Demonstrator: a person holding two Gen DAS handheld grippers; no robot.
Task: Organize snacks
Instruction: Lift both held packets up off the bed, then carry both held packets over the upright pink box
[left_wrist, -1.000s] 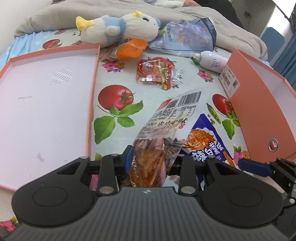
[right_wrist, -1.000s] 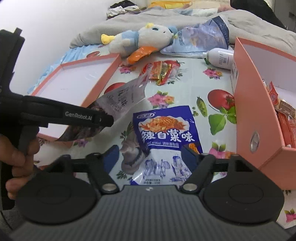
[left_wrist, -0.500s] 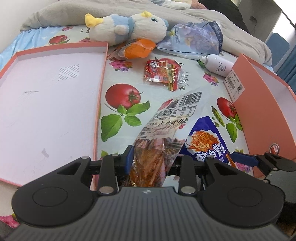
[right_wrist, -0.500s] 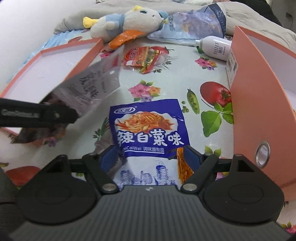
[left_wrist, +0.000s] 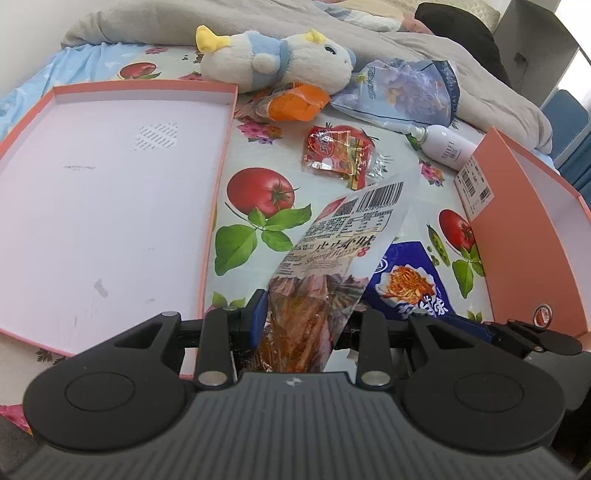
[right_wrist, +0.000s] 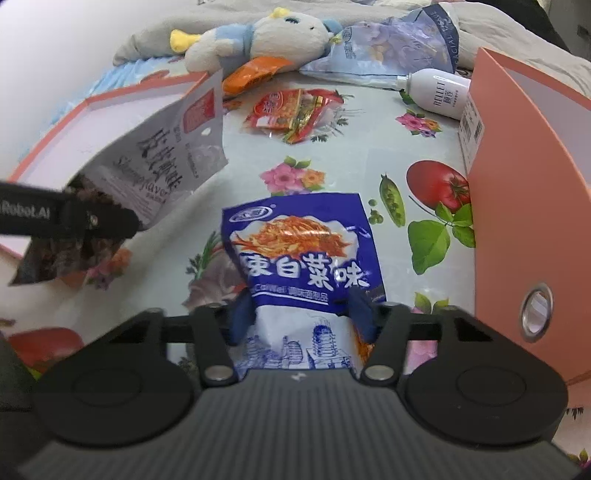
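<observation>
My left gripper is shut on a clear shrimp-flavour snack bag and holds it above the tablecloth; the bag and the left gripper also show in the right wrist view. My right gripper has its blue pads against both sides of a blue snack bag lying on the cloth, which also shows in the left wrist view. A red snack packet lies farther back.
An open pink box lid lies at the left. A pink box stands at the right. A plush duck, an orange packet, a pale blue bag and a white bottle lie at the back.
My right gripper has moved forward over the blue bag and closed its pads onto it. My left gripper has kept the shrimp bag and lifted slightly back.
</observation>
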